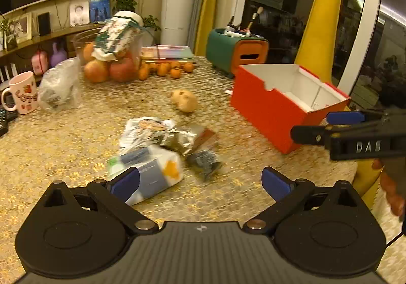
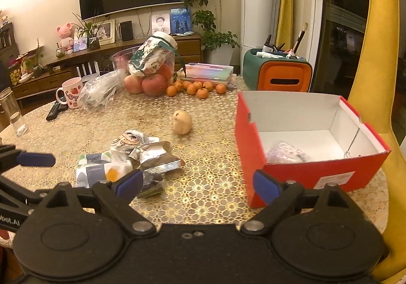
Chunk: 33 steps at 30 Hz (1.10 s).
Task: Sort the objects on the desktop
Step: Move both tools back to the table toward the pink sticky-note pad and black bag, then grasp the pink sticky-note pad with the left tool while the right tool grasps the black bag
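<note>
From the left wrist view, the left gripper (image 1: 200, 182) hangs over the table (image 1: 63, 147) with its jaws spread wide and nothing between them; the heap of snack packets (image 1: 162, 147) lies just beyond its left finger, the white and blue packet (image 1: 152, 172) nearest. To the right stands the red box (image 1: 286, 104), open-topped, with the right gripper's fingers in front of its near right corner. A small pale figurine (image 1: 184, 100) sits farther off, between heap and box. From the right wrist view, the right gripper (image 2: 196, 183) also has its jaws parted and empty, poised between the packets (image 2: 132, 159) on the left and the box (image 2: 304, 157) on the right, which already holds one clear-wrapped item (image 2: 286, 153). I judge this an approach for a fresh pick: the next move calls for lowering onto one packet, closing on it alone, then carrying it right into the box.
</note>
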### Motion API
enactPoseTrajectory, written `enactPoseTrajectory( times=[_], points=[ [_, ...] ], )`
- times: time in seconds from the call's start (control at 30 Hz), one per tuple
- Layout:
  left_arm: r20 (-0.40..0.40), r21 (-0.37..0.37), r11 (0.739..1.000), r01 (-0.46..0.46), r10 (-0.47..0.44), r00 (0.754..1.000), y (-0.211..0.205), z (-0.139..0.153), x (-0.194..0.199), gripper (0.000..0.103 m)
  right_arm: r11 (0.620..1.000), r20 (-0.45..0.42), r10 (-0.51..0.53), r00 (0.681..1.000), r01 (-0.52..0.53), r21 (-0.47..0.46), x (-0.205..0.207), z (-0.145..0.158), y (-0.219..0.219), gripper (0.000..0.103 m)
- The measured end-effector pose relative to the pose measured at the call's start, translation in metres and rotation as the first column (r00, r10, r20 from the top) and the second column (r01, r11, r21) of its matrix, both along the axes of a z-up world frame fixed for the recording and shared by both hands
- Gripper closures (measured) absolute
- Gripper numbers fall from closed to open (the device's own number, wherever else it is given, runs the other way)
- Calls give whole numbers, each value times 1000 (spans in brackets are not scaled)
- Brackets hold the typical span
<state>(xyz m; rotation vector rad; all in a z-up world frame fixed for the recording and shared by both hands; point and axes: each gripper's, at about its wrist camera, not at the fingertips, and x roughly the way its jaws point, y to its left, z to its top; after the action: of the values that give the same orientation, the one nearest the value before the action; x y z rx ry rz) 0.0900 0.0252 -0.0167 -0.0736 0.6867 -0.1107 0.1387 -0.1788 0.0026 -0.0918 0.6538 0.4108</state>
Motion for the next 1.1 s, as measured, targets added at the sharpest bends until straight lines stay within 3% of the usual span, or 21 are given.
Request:
enactPoseTrajectory(
  times=[0.27, 0.57, 0.73, 1.1],
  points=[
    [-4, -16, 1000, -15, 14, 1000, 35, -34, -16, 0, 1000, 1, -11, 1000, 11, -18, 2, -26, 25, 10],
    [-41, 42, 998, -45, 47, 998, 58, -72, -12, 0, 999, -24, 15, 1000, -16, -51, 11, -53, 47, 10],
    [-54, 100, 994, -42, 47, 997, 64, -86, -7, 0, 998, -46, 20, 999, -23, -66, 18, -67, 59, 11],
    [-80, 107, 994, -36, 44, 996, 74, -106, 3, 0, 996, -83, 36, 996, -42, -78, 34, -93, 79, 15]
  ],
)
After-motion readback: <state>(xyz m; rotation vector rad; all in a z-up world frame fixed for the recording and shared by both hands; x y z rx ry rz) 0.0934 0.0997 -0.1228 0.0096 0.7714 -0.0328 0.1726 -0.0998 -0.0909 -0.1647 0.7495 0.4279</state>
